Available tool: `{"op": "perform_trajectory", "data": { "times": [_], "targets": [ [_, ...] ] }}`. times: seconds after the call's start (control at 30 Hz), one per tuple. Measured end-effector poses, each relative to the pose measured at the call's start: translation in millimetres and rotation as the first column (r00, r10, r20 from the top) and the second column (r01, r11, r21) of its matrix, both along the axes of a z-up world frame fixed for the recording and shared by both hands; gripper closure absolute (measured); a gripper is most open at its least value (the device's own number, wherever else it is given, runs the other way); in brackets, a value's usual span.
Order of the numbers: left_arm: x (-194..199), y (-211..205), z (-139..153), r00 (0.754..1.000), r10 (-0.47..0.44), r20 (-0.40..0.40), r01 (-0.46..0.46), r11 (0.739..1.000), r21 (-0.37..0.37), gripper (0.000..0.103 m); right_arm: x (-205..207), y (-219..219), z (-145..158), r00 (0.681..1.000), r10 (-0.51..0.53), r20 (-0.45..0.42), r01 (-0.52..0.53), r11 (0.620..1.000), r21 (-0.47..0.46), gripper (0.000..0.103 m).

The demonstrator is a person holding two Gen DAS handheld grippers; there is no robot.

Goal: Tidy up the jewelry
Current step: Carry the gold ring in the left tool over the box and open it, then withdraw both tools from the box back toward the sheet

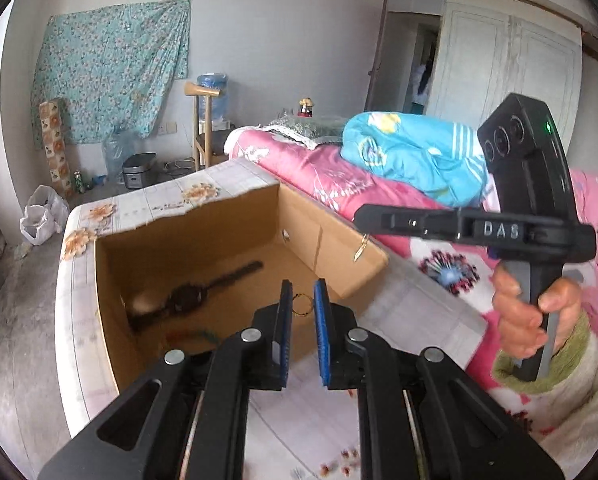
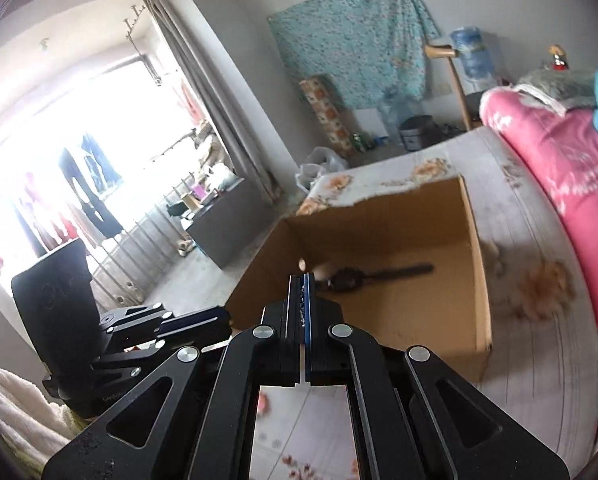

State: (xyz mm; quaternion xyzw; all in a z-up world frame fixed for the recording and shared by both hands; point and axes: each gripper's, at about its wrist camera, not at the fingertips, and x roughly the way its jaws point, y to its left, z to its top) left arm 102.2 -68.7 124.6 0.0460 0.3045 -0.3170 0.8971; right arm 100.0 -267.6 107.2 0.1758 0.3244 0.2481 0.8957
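Observation:
An open cardboard box point(image 1: 203, 240) stands on the flowered table; it also shows in the right wrist view point(image 2: 475, 280). A dark wristwatch point(image 1: 187, 298) lies on its floor, also seen from the right point(image 2: 351, 278). My left gripper point(image 1: 303, 288) hangs over the box's near edge, jaws a little apart, with a thin gold ring point(image 1: 301, 305) between the blue pads, falling or just free. My right gripper point(image 2: 302, 280) is shut on a small silvery chain point(image 2: 301, 300) above the box's near left corner. A gold earring point(image 1: 361, 249) hangs under the right gripper point(image 1: 359, 214) in the left view.
A flowered tablecloth point(image 1: 307, 420) covers the table. A bed with pink bedding point(image 1: 331, 176) and a blue quilt point(image 1: 415, 156) lies to the right. Small beads point(image 1: 345, 460) lie on the cloth near me. A white bag point(image 1: 43, 216) sits on the floor at left.

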Motion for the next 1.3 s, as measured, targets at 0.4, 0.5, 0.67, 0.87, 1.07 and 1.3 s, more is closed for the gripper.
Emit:
{"op": "perform_trajectory", "data": {
  "times": [0.4,0.5,0.67,0.87,1.07,1.3],
  "targets": [
    [124,-32,-49,0.972,0.126,-0.199,-0.107,0.989,0.107,0.092,81,6,-43,0.986,-0.063,-0.151,0.039,0.988,-0.152,0.100],
    [140,-34,-61,0.955,0.171,-0.244,-0.137,0.979,0.149,0.078,89,11,-51,0.982,-0.084,-0.167,0.050,0.979,-0.200,0.096],
    [143,-30,-64,0.947,0.217,-0.236,-0.180,0.969,0.168,0.047,83,7,-48,0.985,-0.110,-0.131,0.084,0.978,-0.191,0.083],
    [134,-26,-50,0.948,0.263,-0.177,-0.233,0.957,0.171,0.031,65,-2,-34,0.985,-0.146,-0.086,0.129,0.975,-0.178,0.067],
    [109,-17,-37,0.948,0.288,-0.138,-0.265,0.951,0.162,0.024,44,-9,-26,0.984,-0.166,-0.061,0.155,0.976,-0.152,0.056],
    [63,7,-26,0.950,0.300,-0.091,-0.285,0.947,0.148,0.017,22,-8,-21,0.986,-0.158,-0.052,0.149,0.979,-0.139,0.049]
  ]
}}
